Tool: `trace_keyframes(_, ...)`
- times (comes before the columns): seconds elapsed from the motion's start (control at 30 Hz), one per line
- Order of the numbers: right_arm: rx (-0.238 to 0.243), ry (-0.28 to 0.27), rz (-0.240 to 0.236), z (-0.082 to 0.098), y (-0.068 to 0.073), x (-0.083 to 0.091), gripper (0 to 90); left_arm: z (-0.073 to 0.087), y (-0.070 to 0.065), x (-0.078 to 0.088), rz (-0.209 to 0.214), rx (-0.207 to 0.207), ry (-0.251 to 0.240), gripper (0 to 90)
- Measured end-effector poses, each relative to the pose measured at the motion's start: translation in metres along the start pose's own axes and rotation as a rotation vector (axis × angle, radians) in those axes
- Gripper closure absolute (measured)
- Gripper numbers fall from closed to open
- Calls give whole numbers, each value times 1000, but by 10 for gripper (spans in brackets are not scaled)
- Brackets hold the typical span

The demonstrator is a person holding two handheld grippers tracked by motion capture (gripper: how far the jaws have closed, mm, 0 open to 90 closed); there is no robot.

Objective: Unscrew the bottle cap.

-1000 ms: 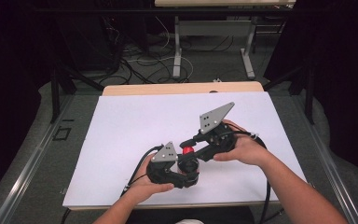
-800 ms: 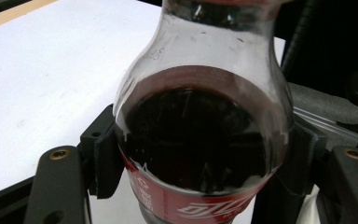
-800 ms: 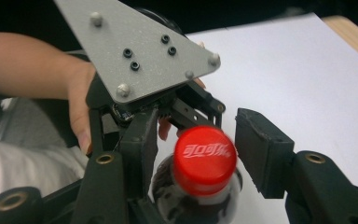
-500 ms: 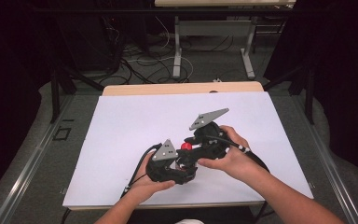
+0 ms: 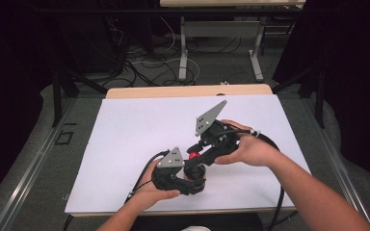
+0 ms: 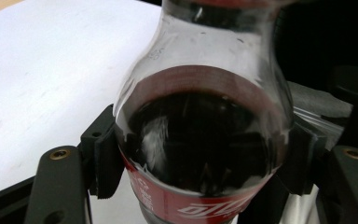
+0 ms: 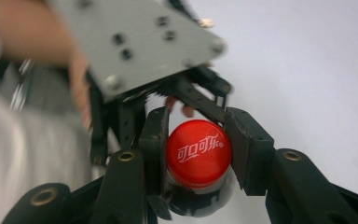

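Note:
A cola bottle with dark drink, a red label and a red cap is held low over the white table. My left gripper is shut on the bottle's body, with a pad pressing each side. My right gripper has just been closing and is shut on the cap, one pad on each side. In the high view the cap shows between the left gripper and the right gripper, near the table's front middle. The bottle's lower part is hidden.
The left gripper's grey plate and a hand sit just behind the cap. A wooden strip borders the table's far edge. Beyond it, cables and another table's legs stand on the floor. Cables trail off the front edge.
The right gripper's grey plate tipped flatter half a second ago and now stands steeper again, the hand shifting slightly right. The left hand and the bottle kept still.

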State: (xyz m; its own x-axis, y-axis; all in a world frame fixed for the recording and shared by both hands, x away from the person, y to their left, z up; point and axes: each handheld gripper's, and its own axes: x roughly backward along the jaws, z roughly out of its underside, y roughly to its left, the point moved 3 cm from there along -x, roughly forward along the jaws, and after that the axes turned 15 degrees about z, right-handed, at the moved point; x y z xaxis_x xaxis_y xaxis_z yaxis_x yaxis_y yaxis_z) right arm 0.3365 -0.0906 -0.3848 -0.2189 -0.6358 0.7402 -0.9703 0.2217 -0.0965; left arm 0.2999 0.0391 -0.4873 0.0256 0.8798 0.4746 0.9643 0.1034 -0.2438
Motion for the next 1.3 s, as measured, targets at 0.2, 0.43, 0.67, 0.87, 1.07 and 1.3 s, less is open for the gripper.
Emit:
trace_keyframes(0.2, 68, 78, 0, -7, 1, 0, 547, 0, 0, -1, -29, -3, 15, 303)
trace_keyframes(0.43, -202, 42, 234, -9, 16, 4, 494, -2, 5, 4, -109, 0, 3, 303)
trace_keyframes(0.67, -336, 72, 375, -4, 21, 1, 592, -2, 6, 3, -133, 17, 4, 303)
trace_keyframes(0.87, -180, 86, 169, -2, 7, 1, 610, 1, 5, 1, -94, 9, 15, 304)
trace_keyframes(1.07, 199, 36, -67, -4, -3, 1, 607, 1, 0, -1, -53, -16, 18, 303)
trace_keyframes(1.3, -12, 31, 38, -9, -2, 3, 473, 0, 4, 3, -97, 4, 6, 303)
